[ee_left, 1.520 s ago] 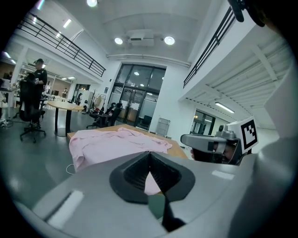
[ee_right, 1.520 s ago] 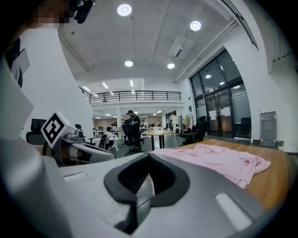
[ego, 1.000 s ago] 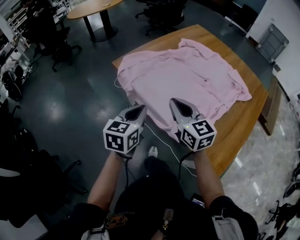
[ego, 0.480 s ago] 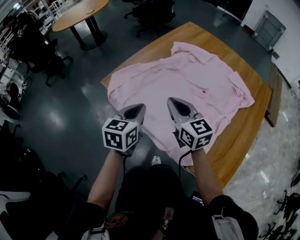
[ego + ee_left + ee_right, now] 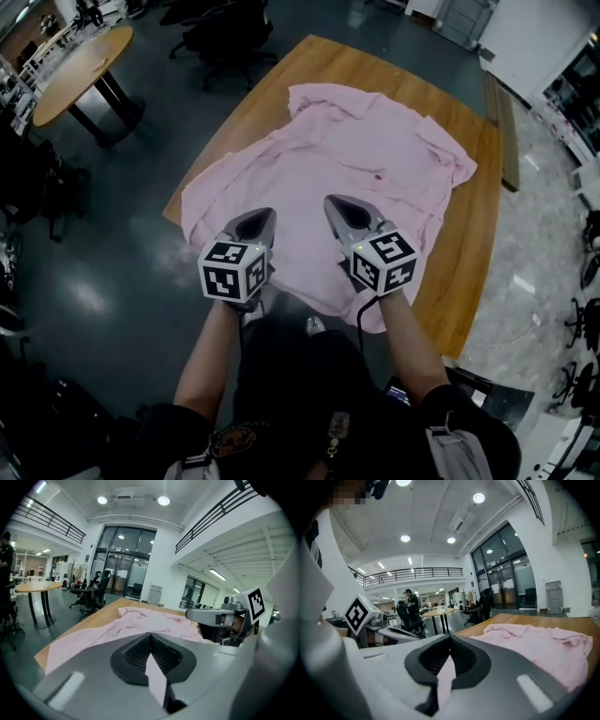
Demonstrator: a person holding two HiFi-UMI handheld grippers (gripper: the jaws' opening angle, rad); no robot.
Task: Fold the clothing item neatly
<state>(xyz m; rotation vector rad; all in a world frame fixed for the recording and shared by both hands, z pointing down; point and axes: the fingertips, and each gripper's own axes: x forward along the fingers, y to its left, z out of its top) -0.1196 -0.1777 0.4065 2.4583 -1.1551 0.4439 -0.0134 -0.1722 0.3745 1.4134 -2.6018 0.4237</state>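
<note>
The left hand-held gripper (image 5: pixel 256 217) and the right hand-held gripper (image 5: pixel 335 201) are side by side, near each other but apart, each in one of the person's hands. Both point away from the person and slightly downward. In each gripper view the jaws are closed, tip against tip, with nothing pinched between them. Only a sliver of pink shows through the slit behind the tips.

The pink shirt (image 5: pixel 367 157) lies spread and rumpled on the wooden tabletop (image 5: pixel 466 258), under and ahead of both hand-held grippers. Its near hem hangs over the tabletop's edge just below them, and its far end lies bunched well ahead of the jaws. Bare wood runs along the shirt to the right of the right hand-held gripper.

Seen from the left hand-held gripper (image 5: pixel 150 633), the shirt (image 5: pixel 140 623) stretches ahead and the other tool sits to its right. Seen from the right hand-held gripper (image 5: pixel 450 636), the shirt (image 5: pixel 534 641) lies ahead and to the right.
</note>
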